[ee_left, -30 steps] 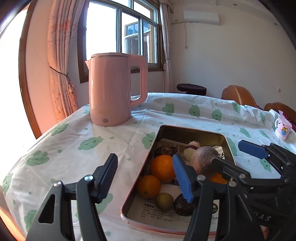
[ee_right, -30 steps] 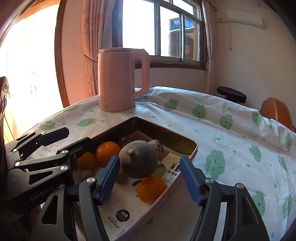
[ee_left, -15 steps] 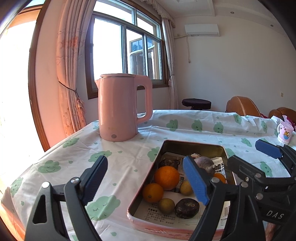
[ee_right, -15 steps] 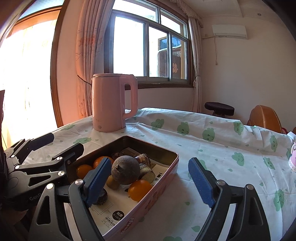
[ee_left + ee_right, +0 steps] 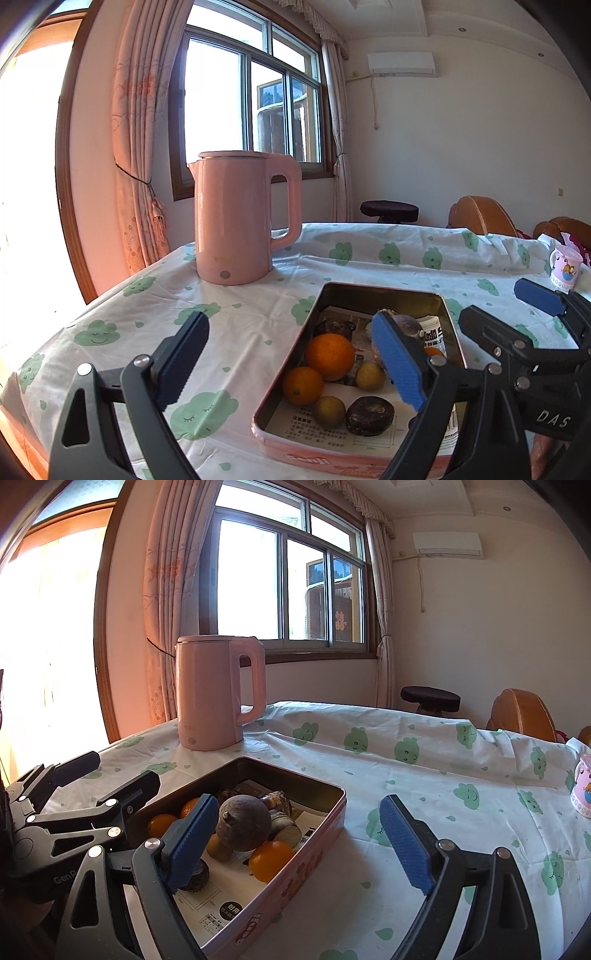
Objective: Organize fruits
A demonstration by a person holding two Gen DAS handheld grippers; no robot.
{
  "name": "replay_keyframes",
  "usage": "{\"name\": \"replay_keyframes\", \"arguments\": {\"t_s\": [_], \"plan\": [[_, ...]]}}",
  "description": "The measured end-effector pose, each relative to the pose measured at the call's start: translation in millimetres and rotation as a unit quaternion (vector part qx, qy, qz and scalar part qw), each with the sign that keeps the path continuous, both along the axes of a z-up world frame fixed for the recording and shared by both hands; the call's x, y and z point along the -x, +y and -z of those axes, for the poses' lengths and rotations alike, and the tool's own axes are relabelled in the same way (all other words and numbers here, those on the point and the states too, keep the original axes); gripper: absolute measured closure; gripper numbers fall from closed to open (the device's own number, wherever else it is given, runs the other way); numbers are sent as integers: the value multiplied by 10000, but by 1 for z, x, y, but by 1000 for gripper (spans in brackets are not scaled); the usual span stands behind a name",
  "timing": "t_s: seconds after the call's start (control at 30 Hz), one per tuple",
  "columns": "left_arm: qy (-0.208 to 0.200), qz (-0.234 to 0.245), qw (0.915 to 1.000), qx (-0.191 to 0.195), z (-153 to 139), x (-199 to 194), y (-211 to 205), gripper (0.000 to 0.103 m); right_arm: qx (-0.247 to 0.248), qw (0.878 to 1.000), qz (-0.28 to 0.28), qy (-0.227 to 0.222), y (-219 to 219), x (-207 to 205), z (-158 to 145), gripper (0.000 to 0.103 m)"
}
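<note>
With my left gripper (image 5: 291, 363) and right gripper (image 5: 299, 842) both spread and empty, the fruits sit in the tin (image 5: 295, 875) at 9 o'clock of my right one, where I judge a careless descent could clip its rim and tip them.

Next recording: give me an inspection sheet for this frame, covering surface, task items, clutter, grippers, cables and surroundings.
Surface: table under a white cloth with green cloud prints.
Task items: pink tin lined with printed paper, holding oranges, a large brown round fruit, small yellowish fruits and a dark round one.
Clutter: pink kettle behind the tin; small cartoon cup at the far right.
Grippers: left hand-held gripper and right hand-held gripper both open, empty.
Cables: nothing seen.
Surroundings: window, curtains, air conditioner, stool, wooden chairs.
</note>
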State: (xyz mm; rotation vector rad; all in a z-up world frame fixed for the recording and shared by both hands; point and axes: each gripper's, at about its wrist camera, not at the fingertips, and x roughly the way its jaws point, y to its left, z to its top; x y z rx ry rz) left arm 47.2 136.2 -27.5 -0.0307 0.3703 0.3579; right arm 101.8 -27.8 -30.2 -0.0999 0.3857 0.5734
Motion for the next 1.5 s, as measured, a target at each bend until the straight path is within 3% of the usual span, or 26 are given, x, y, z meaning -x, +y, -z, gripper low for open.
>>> {"name": "replay_keyframes", "arguments": {"t_s": [0.47,0.87,1.5], "plan": [[-3,4,10000,8,0,0,0,9,-21,10000,74,27,-2,-3,1,10],[-12,-24,10000,12,1,0,0,1,-100,9996,246,-24,-7,-2,0,9],[-76,168,9998,-15,-1,2,-5,0,-234,9979,598,-52,-16,-2,-2,9]]}}
